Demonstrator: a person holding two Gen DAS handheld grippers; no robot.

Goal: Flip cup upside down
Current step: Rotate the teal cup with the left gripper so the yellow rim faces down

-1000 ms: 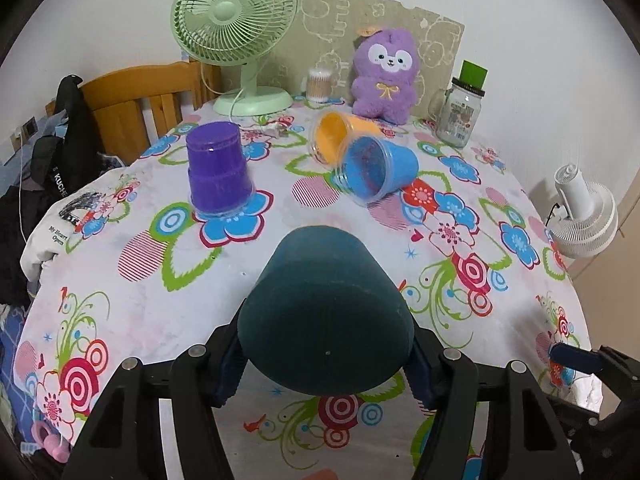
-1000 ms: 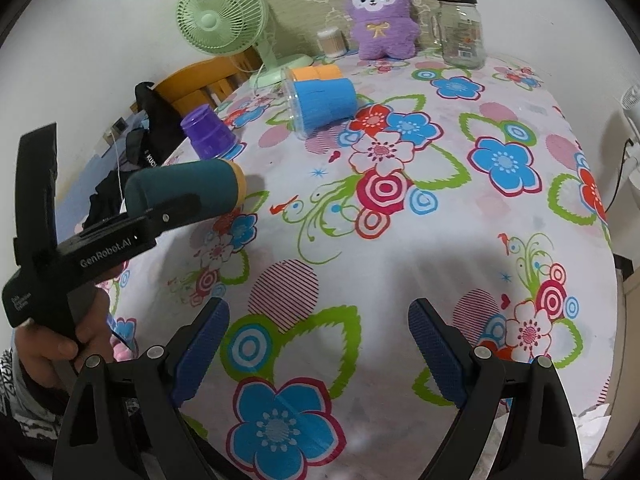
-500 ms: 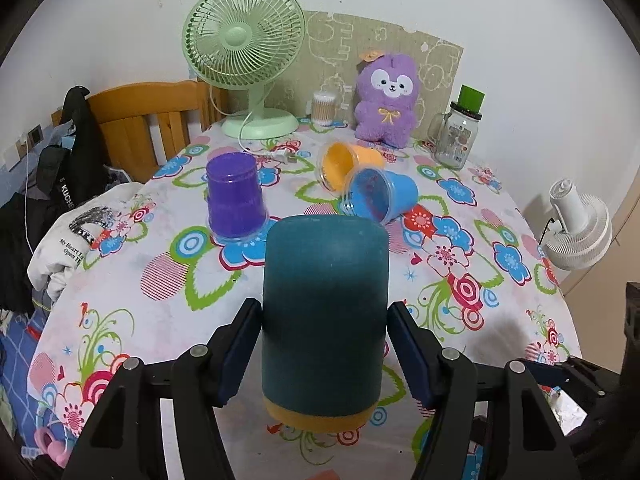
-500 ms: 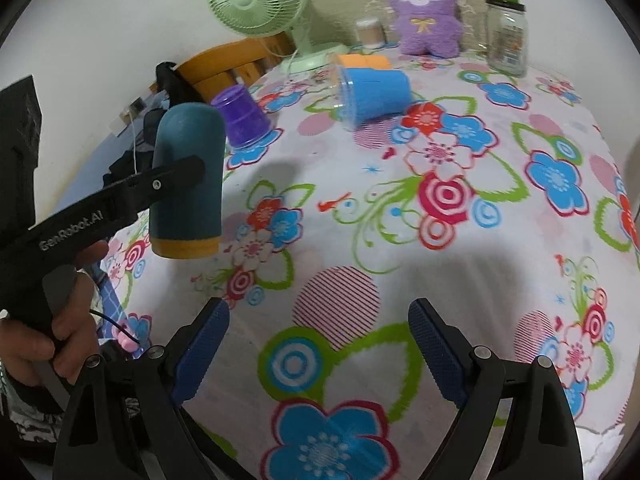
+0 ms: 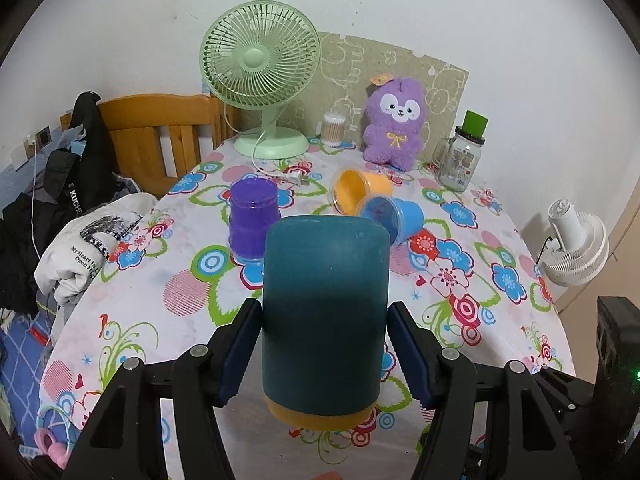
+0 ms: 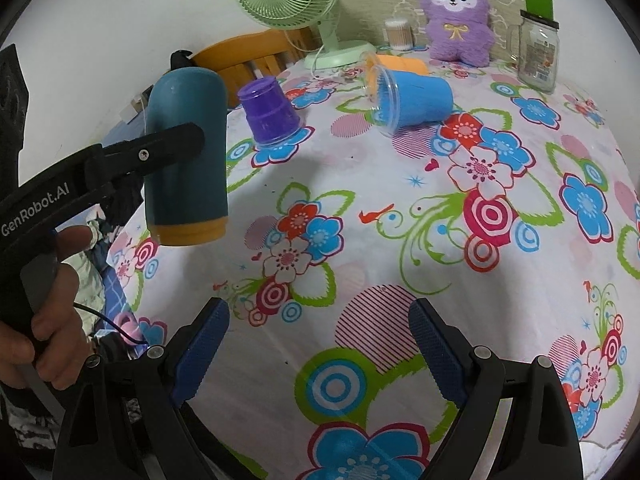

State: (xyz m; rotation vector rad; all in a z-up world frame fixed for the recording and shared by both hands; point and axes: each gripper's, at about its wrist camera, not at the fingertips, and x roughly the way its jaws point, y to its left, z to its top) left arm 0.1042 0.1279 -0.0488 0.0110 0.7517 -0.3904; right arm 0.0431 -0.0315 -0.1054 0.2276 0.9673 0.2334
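Teal cup [image 5: 325,312] is clamped in left gripper [image 5: 324,354], mouth down, held above the table [image 6: 400,240]. Right gripper [image 6: 318,350] is spread, empty. Cup should be lowered plumb, rim seated flat before release.

The left hand-held gripper [image 5: 324,354] clamps a dark teal cup [image 5: 325,312] upside down, its orange rim lowest, above the near part of the flowered table [image 5: 500,280]. Farther off, a purple cup [image 5: 252,218] stands inverted; an orange cup [image 5: 358,192] and blue cup [image 5: 394,218] lie tipped together.
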